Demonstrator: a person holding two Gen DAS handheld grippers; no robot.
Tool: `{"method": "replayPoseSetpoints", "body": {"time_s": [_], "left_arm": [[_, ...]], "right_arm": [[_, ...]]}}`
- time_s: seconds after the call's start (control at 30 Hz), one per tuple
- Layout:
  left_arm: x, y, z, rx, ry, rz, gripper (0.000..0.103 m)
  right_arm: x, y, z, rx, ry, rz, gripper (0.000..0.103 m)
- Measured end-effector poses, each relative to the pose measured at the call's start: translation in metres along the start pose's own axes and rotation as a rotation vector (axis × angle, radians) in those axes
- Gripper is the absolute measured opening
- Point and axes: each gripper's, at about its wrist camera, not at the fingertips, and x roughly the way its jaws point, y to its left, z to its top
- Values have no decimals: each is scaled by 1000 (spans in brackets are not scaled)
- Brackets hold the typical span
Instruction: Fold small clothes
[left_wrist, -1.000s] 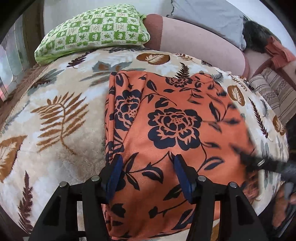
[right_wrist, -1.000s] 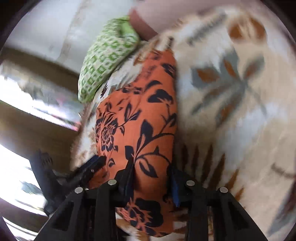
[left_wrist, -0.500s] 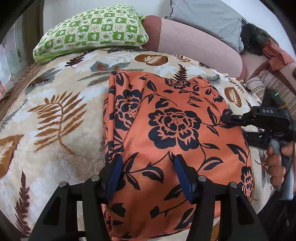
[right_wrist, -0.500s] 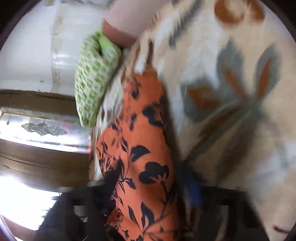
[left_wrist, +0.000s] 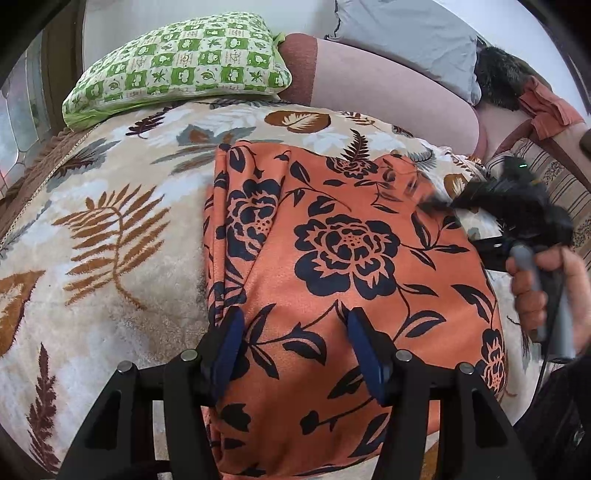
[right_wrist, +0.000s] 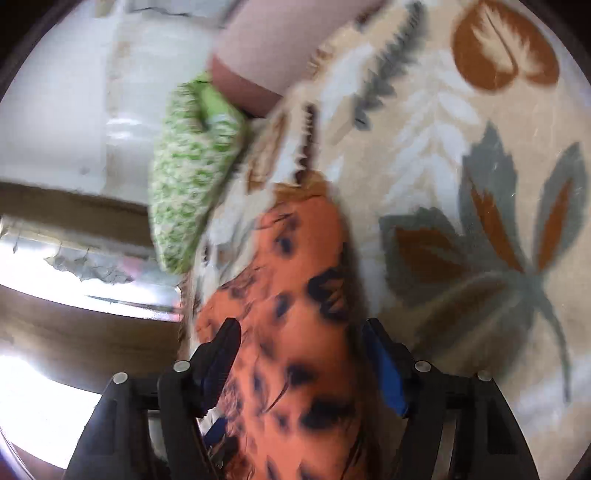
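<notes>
An orange cloth with a dark blue flower print (left_wrist: 343, 251) lies partly folded on the bed, its left side doubled over in a narrow strip. My left gripper (left_wrist: 295, 343) is open and hovers over the cloth's near edge, holding nothing. My right gripper (right_wrist: 303, 354) is open, its jaws wide apart on either side of the cloth (right_wrist: 295, 317) at its far right corner. In the left wrist view the right gripper (left_wrist: 439, 203) shows blurred at that corner, with the hand on its grey handle.
The bed is covered by a cream blanket with brown and grey leaves (left_wrist: 103, 229). A green checked pillow (left_wrist: 184, 62) and a pink bolster (left_wrist: 388, 88) lie at the head. A grey pillow (left_wrist: 406, 33) and a striped cloth (left_wrist: 561, 184) sit at the far right.
My right gripper has opened and moved along the cloth's right edge toward its far corner. My left gripper has stayed in place, open.
</notes>
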Motion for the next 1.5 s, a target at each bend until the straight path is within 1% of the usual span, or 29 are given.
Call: {"method": "replayPoseSetpoints", "body": {"time_s": [0.03,0.07,0.1,0.17,0.2,0.23,0.27,0.33,0.4,0.43,0.5,0.57,0.63,0.7,0.77,0.9,0.93,1.0,1.03,1.1,1.13,1.17,1.2,1.23,1.27,1.33,1.4,1.47,1.5], "left_arm": [[-1,2,1,-5,2,-5,59],[-5,4,3,-17,-2,-18,59],[-10,9,5,-40,-11,-44,59],[-25,23,8,-123,-43,-95,59],[-36,32,9,-174,-55,-104,59],[-43,42,8,-215,-55,-120,59],[-47,49,6,-246,-47,-141,59],[-48,63,-8,-329,24,-195,59],[-42,65,-20,-360,66,-228,59],[-38,64,-25,-369,90,-226,58],[-29,62,-34,-392,131,-228,19],[-33,60,-38,-414,122,-210,19],[-36,55,-36,-396,114,-195,19],[-30,55,-35,-391,131,-187,16],[-28,61,-35,-443,146,-201,13],[-57,58,-34,-419,60,-193,12],[-54,60,-39,-448,73,-200,12],[-22,69,-57,-514,182,-192,12],[-11,73,-63,-547,205,-215,12],[-19,70,-56,-536,182,-223,13],[-27,65,-48,-499,163,-227,16],[-37,61,-40,-451,138,-222,23],[-44,57,-33,-416,112,-213,39],[-53,56,-24,-386,75,-207,48],[-60,57,-13,-375,37,-204,61],[-59,60,10,-357,4,-206,63],[-42,62,31,-337,9,-214,63],[-1,59,55,-342,89,-238,63],[11,59,60,-347,116,-228,62]], "right_arm": [[12,11,-1,-18,-1,-12,33],[4,20,-5,-72,-25,-43,33],[-4,37,-11,-171,-54,-97,33],[-15,53,-17,-253,-69,-170,39],[-20,59,-21,-280,-85,-228,51],[-33,61,-27,-301,-125,-264,58],[-50,68,-35,-323,-197,-288,64],[-61,84,-47,-349,-242,-251,65],[-67,95,-66,-369,-226,-179,71],[-64,100,-77,-385,-203,-148,72],[-60,100,-101,-417,-141,-104,73],[-46,100,-114,-428,-91,-127,73],[-39,93,-124,-415,-54,-127,73],[-35,91,-125,-414,-58,-129,73],[-35,91,-122,-397,-53,-118,74],[-34,93,-114,-397,-41,-105,76],[-29,91,-116,-406,-35,-108,76],[-21,89,-116,-418,-24,-116,77],[-21,88,-116,-423,-26,-110,77],[-19,91,-115,-428,-10,-102,82],[-20,93,-115,-436,-6,-103,83],[-20,93,-115,-440,-1,-99,85],[-19,92,-114,-442,10,-94,86],[-18,91,-113,-444,14,-89,86],[-19,90,-114,-446,13,-77,86],[-20,85,-114,-433,2,-45,86],[-22,81,-115,-418,-13,-18,86],[-24,77,-116,-409,-30,5,86],[-25,76,-117,-410,-33,10,87]]}}
